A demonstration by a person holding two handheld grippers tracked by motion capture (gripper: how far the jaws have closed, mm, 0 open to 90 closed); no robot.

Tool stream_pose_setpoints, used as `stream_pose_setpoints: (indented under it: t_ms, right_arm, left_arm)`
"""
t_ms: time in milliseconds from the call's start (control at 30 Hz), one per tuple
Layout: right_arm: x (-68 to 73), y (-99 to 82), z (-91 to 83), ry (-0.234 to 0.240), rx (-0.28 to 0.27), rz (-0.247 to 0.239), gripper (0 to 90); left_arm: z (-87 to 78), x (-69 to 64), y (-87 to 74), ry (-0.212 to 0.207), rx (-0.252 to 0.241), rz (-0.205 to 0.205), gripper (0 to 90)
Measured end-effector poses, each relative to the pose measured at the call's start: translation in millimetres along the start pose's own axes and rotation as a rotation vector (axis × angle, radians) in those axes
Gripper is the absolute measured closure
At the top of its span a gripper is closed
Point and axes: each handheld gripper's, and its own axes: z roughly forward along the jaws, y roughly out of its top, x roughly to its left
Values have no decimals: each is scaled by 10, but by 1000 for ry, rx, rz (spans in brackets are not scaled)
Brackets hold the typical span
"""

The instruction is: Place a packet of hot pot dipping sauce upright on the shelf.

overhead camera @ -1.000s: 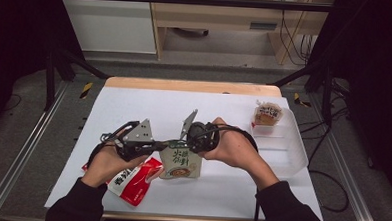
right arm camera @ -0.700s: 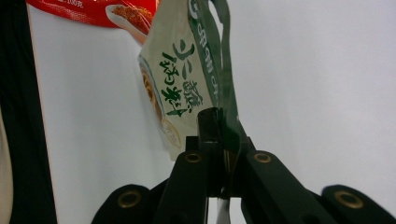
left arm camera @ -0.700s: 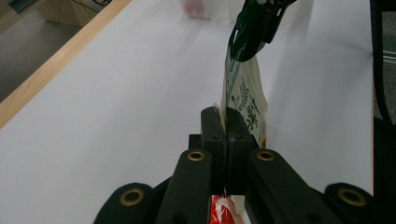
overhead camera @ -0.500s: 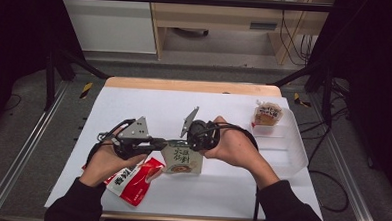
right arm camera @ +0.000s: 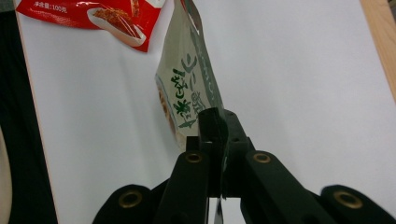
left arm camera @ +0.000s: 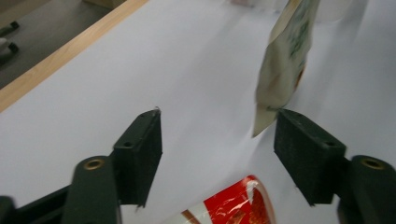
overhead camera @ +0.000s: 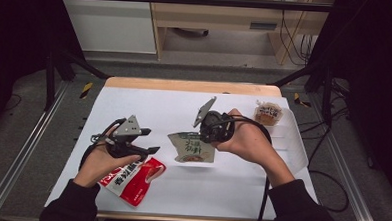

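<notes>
Pouch, pale with green lettering, hangs above the desk near its middle, clamped at one edge by the right gripper. In the right gripper view the jaws are pressed together on that edge; the clamped strip itself is hidden between them, and the lower corner of the pouch is cut off by the jaw arms. Lettering is legible as green characters but too blurred to read.

Left gripper sits left of the pouch, apart from it. Its jaws have just been opening and now stand spread with nothing between them. In the left gripper view the pouch dangles beyond the far jaw; whether its corner touches that jaw cannot be told through the blur. Its top is cut off by the frame.

Red packet lies flat on the desk, left of and nearer the person than the pouch, partly covered by the left hand.

Brown snack pack rests right of the pouch toward the far edge; its label is too small to make out.
</notes>
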Motion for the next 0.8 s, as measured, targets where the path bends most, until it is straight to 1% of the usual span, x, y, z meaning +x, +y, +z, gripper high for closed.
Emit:
stream_pose_setpoints:
  t_ms: [100, 167, 200, 233, 300, 400, 433, 467, 533, 600, 633, 800]
  right_arm:
    - [-31, -51, -96, -12, -13, 10, 900]
    - [-47, -91, -160, -18, -23, 22, 900]
    - [-58, -117, -203, -26, -28, 30, 900]
    - [-71, -135, -232, -31, -30, 26, 900]
    - [-92, -184, -307, -49, -43, 38, 900]
    - [-133, -267, -419, -68, -58, 63, 900]
    - [-143, -292, -453, -72, -60, 73, 900]
    - [-161, -318, -483, -77, -64, 69, 900]
    - [-181, -362, -546, -86, -65, 80, 900]
    - [-208, -406, -609, -100, -65, 74, 900]
    - [-210, -425, -640, -107, -68, 83, 900]
    - [-255, -525, -804, -143, -90, 102, 900]
  left_arm:
    - [43, 22, -88, 19, 18, -19, 225]
    - [77, 29, -167, 41, 39, -26, 174]
    - [86, 31, -198, 44, 39, -31, 147]
    - [91, 40, -236, 45, 43, -37, 135]
    - [98, 54, -312, 59, 45, -55, 114]
    - [92, 82, -411, 94, 50, -68, 98]
    - [88, 94, -440, 100, 49, -76, 93]
    - [81, 105, -467, 106, 47, -89, 92]
    - [68, 124, -519, 115, 43, -110, 91]
    - [66, 132, -560, 122, 43, -122, 87]
    - [65, 134, -582, 127, 47, -125, 86]
    - [73, 134, -673, 158, 45, -139, 85]
